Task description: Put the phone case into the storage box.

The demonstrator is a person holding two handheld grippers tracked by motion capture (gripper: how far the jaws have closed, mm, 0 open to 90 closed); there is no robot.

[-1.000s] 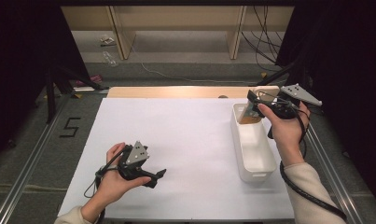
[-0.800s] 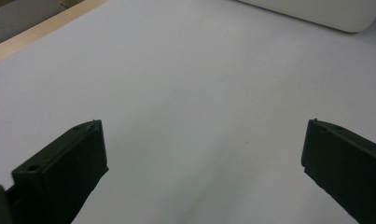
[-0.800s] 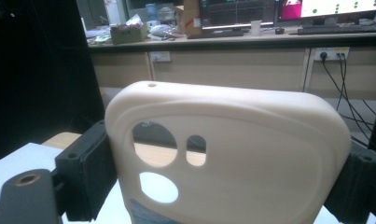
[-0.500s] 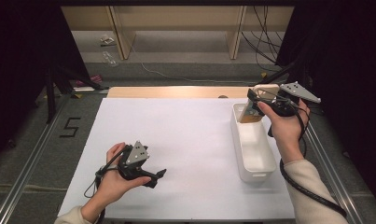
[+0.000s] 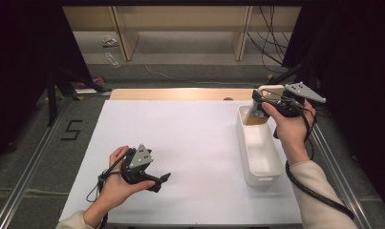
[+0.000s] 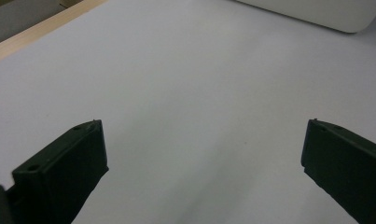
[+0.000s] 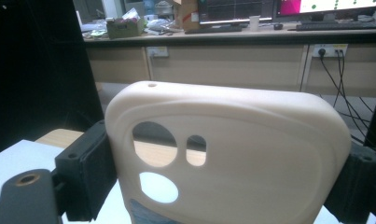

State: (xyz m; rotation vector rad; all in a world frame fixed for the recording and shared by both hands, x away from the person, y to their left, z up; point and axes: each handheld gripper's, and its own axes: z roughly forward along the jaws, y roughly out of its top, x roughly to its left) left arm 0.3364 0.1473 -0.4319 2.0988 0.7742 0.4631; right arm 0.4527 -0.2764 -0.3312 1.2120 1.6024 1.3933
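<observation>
One phone case [image 7: 232, 154] is pinched in the right hand-held gripper [image 5: 272, 101] above one white bin [image 5: 259, 150]; the left hand-held gripper [image 5: 162, 178] is spread.

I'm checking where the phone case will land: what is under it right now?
The phone case, gripped by the right tongs, hangs over the far end of the white bin. The bin's floor nearer the person looks bare; the part straight beneath the case is covered by it.

High view: overhead, facing forward over the table [image 5: 190, 138].
Left gripper view: low, close above the table.
Right gripper view: close behind phone case [image 7: 227, 154].
Shared: white bin [image 5: 259, 148].
</observation>
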